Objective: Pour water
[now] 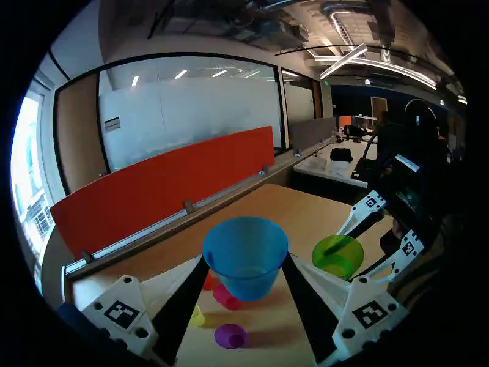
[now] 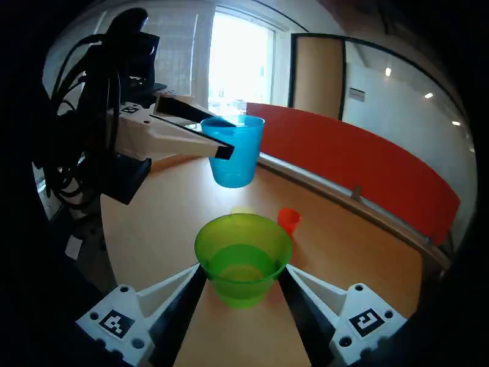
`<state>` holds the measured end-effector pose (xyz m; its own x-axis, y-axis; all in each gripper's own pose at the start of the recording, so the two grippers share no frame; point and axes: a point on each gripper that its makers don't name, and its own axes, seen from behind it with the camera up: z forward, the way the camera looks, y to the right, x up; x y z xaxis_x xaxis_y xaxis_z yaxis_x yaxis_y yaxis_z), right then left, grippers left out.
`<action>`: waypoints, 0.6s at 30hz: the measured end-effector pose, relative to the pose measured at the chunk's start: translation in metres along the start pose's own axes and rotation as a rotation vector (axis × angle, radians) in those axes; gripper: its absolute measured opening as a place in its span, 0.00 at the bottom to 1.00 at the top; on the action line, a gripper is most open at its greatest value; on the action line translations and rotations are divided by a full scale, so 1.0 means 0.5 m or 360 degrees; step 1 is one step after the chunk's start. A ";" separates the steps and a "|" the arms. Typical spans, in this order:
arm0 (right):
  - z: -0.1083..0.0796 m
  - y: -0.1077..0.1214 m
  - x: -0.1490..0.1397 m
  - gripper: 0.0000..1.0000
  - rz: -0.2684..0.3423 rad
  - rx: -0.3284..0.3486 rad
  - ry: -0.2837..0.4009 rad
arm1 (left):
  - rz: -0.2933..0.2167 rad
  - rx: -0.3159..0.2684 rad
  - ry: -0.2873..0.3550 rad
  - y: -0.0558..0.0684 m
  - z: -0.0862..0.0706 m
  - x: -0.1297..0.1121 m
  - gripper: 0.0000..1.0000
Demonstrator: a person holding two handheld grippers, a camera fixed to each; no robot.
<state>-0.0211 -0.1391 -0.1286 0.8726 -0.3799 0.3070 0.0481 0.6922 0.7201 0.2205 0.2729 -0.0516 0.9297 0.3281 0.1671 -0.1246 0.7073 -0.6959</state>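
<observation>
A blue cup (image 1: 246, 258) stands upright between the fingers of my left gripper (image 1: 244, 278), which is shut on it and holds it above the wooden table (image 1: 299, 214). A little water shows at its bottom. In the right gripper view the blue cup (image 2: 233, 151) hangs in the air ahead, with the left gripper (image 2: 211, 131) clamped on it. My right gripper (image 2: 243, 275) is shut on a green cup (image 2: 242, 257), upright and holding some water. In the left gripper view the green cup (image 1: 337, 255) sits to the right, with the right gripper (image 1: 360, 235) around it.
Small cups stand on the table: a pink one (image 1: 226, 297), a purple one (image 1: 230, 336), a yellow one (image 1: 196, 316) and an orange one (image 2: 288, 219). A red divider panel (image 1: 165, 183) runs along the table's far edge. Cables (image 2: 85, 92) hang at the left.
</observation>
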 end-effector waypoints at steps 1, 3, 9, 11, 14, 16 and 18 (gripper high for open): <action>0.000 0.001 0.000 0.84 0.0002 -0.0001 0.0001 | 0.0000 -0.0001 -0.0001 0.001 0.001 -0.003 0.85; 0.001 0.004 0.000 0.85 0.0006 -0.0002 0.0002 | 0.0000 -0.0005 -0.0002 0.005 0.003 -0.010 0.85; 0.001 0.011 0.000 0.84 0.0006 -0.0008 0.0003 | -0.0039 -0.0030 -0.0001 0.019 0.010 -0.030 0.85; 0.000 0.014 -0.001 0.84 0.0010 -0.0010 0.0003 | -0.0082 -0.0035 0.0000 0.022 0.015 -0.038 0.85; -0.001 0.020 -0.001 0.84 0.0017 -0.0016 0.0001 | -0.0150 -0.0040 0.0010 0.026 0.023 -0.051 0.85; -0.002 0.025 -0.002 0.85 0.0021 -0.0021 -0.0002 | -0.0187 -0.0042 0.0016 0.029 0.028 -0.061 0.85; -0.003 0.030 -0.004 0.85 0.0026 -0.0027 -0.0004 | -0.0219 -0.0043 0.0017 0.032 0.034 -0.074 0.85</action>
<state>-0.0211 -0.1268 -0.1193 0.8720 -0.3702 0.3203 0.0421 0.7087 0.7043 0.1782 0.2826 -0.0570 0.9410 0.2223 0.2551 0.0137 0.7282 -0.6852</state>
